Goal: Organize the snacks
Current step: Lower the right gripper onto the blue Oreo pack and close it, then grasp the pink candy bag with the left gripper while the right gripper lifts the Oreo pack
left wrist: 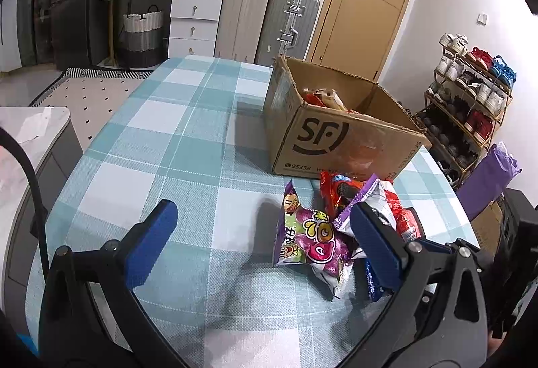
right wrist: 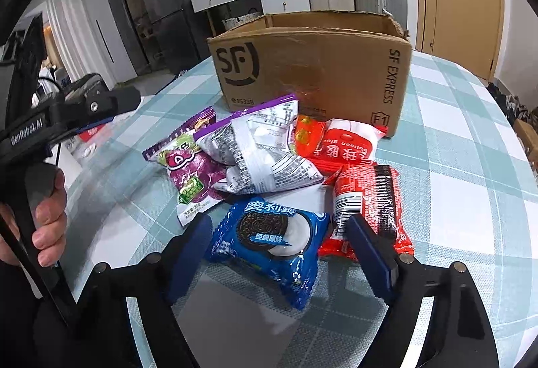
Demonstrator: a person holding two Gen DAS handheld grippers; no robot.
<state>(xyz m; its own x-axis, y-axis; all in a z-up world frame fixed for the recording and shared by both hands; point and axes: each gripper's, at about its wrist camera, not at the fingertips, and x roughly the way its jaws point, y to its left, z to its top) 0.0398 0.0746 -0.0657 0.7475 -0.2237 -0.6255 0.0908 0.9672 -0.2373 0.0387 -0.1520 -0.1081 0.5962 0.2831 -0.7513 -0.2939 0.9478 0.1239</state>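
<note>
Snack pile (right wrist: 269,173) heaped on checked tablecloth (left wrist: 175,139), against front of SF carton (right wrist: 312,65). Carton contents mostly hidden by its wall. Right gripper (right wrist: 282,253) jaws wide, straddling blue Oreo pack (right wrist: 272,240). Left gripper (left wrist: 265,233) wide, empty, its right finger overlapping pile's edge.

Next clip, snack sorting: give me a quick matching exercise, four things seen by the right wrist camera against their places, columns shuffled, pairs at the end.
Things:
1. blue Oreo pack
2. cardboard box
3. purple candy bag
4. red barcode pack

Places:
A. behind the snack pile, open at the top
B. between the fingers of the open right gripper
C. left edge of the pile
D. right of the Oreo pack, by the right finger

Pairs: 1-B, 2-A, 3-C, 4-D
</note>
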